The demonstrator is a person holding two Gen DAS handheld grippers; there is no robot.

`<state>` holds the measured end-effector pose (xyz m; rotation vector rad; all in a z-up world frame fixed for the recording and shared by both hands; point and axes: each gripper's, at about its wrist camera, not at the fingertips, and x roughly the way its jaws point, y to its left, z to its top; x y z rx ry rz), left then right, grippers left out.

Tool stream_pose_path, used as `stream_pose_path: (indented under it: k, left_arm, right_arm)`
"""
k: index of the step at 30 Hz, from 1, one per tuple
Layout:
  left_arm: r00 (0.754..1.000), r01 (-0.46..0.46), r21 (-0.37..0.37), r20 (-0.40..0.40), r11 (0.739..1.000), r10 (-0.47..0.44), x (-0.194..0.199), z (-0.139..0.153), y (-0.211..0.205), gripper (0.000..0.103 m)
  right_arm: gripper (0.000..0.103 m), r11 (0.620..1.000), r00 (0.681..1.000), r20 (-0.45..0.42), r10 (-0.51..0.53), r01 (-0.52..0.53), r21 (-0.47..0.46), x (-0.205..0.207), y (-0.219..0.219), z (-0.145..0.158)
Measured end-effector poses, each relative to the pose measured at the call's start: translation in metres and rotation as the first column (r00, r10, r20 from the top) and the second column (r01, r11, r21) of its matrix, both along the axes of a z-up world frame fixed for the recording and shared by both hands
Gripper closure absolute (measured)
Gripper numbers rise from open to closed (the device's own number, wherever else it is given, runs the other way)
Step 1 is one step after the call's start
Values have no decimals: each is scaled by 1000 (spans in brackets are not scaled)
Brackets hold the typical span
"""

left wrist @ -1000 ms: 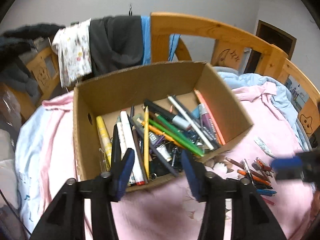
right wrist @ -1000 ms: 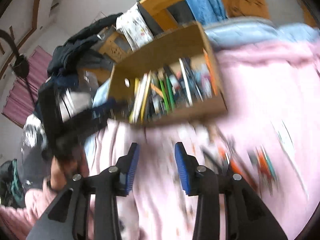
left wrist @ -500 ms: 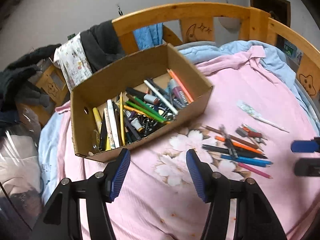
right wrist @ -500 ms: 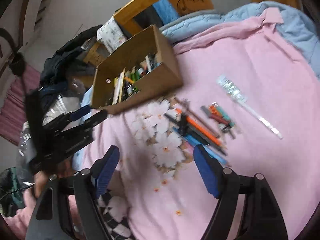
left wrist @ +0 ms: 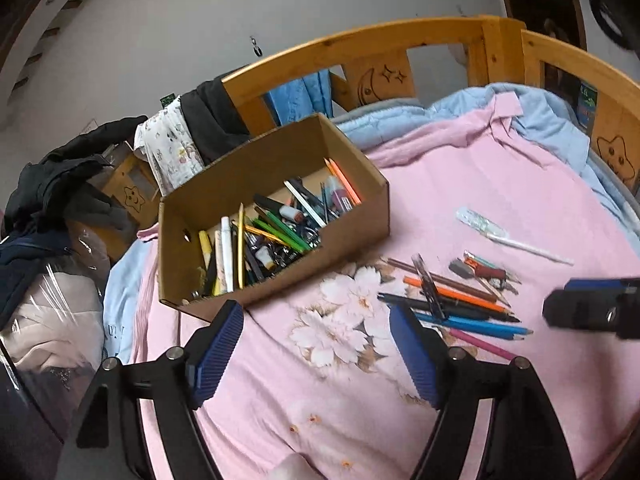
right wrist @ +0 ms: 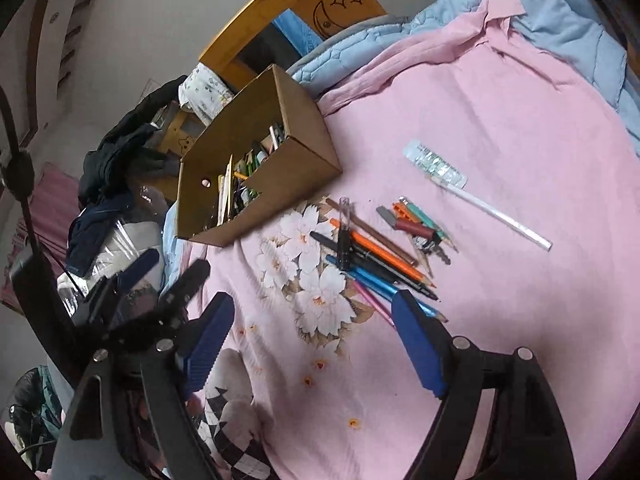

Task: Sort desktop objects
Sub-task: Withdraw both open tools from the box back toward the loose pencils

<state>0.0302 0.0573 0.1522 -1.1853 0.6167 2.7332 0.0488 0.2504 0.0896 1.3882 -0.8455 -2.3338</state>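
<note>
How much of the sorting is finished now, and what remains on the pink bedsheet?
Done: many pens and pencils lie in the brown cardboard box. In hand: nothing; the left gripper and right gripper are both empty, jaws opening. Left: the cluster of coloured pencils and the long white pen on the pink bedsheet.

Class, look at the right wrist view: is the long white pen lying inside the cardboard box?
No: the white pen lies on the pink bedspread, well apart from the cardboard box.
</note>
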Motion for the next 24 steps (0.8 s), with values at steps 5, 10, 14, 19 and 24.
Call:
stream_pose_path:
  k: [5, 10, 14, 19, 24]
  left_arm:
    - [1000, -4, -32, 12, 999, 5, 0, -11, 2, 25]
    - [997, -14, 37, 82, 999, 11, -8, -25, -6, 25]
    - [993, -6, 115, 122, 993, -8, -10, -33, -11, 25]
    - [987, 30, 182, 148, 983, -57, -13, -40, -10, 25]
    - [986, 15, 163, 162, 986, -42, -13, -52, -9, 25]
  right_arm:
    - [19, 1000, 1000, 22, -2, 2, 7, -5, 1, -6]
    - [19, 1000, 998, 58, 23, -23, 14, -10, -3, -16]
    - [19, 999, 995, 86, 40, -42, 19, -11, -9, -23]
    - [19, 999, 994, 108, 35, -37, 25, -13, -8, -29]
    - [19, 999, 990, 137, 40, -44, 27, -16, -8, -36]
